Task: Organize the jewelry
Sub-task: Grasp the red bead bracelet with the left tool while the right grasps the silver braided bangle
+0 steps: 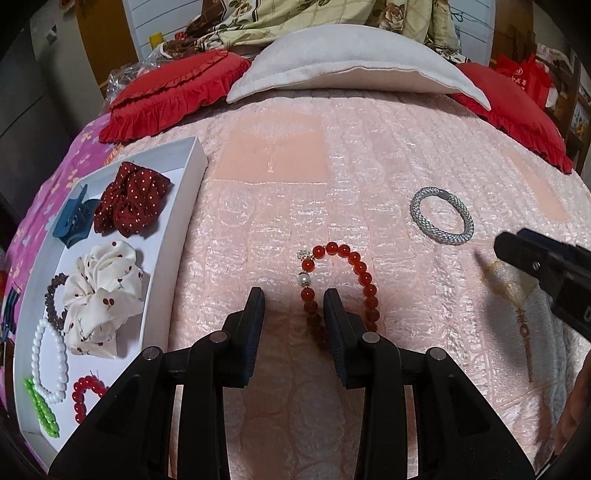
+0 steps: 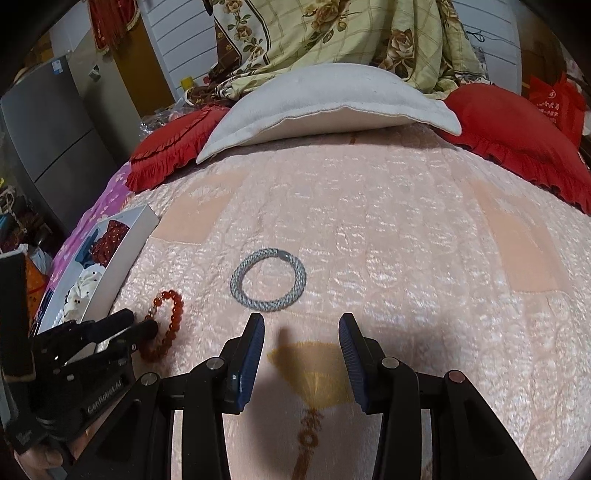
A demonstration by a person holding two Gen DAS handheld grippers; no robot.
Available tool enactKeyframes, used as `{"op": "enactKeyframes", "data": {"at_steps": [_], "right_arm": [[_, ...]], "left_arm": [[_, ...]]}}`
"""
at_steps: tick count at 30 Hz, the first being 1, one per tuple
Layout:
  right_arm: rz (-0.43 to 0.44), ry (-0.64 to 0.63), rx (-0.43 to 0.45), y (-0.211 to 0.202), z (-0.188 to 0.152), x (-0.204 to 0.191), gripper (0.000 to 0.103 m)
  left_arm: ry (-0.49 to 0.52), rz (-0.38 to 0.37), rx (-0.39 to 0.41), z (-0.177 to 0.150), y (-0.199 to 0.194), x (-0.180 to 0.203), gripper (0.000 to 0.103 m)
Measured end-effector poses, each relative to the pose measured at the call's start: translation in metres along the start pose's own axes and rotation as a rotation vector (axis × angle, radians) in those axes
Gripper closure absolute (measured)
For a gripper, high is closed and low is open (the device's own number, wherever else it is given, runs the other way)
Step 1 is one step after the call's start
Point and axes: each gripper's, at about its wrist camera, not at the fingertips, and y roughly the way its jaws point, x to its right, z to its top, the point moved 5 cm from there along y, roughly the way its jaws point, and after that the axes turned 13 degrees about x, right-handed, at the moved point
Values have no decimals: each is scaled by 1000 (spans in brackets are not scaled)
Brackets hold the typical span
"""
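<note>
A red bead bracelet [image 1: 345, 280] with a white pearl lies on the pink bedspread; it also shows in the right wrist view [image 2: 170, 325]. My left gripper [image 1: 294, 302] is open, its fingers straddling the bracelet's left side close above the bed. A silver woven bracelet [image 1: 441, 215] lies farther right; in the right wrist view [image 2: 268, 279] it is just ahead of my right gripper [image 2: 301, 328], which is open and empty. A white tray [image 1: 184, 206] at the left holds scrunchies, a blue hair clip and several bead bracelets.
A grey-white pillow [image 1: 351, 62] and two red frilled pillows [image 1: 173, 92] lie at the head of the bed. A floral blanket [image 2: 332, 33] is piled behind them. A yellow embroidered patch [image 2: 314, 373] is under the right gripper.
</note>
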Motion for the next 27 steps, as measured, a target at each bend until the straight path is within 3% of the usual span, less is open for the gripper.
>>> {"op": "enactKeyframes", "data": {"at_steps": [16, 22, 27], "right_arm": [[-53, -72, 2, 38, 8, -2, 63], [-25, -42, 18, 40, 10, 2, 63], [5, -1, 23, 40, 11, 6, 62]], "left_arm": [[37, 20, 33, 0, -1, 2, 71], [-107, -38, 79, 24, -20, -21, 71], [-172, -67, 11, 32, -2, -30, 71]]}}
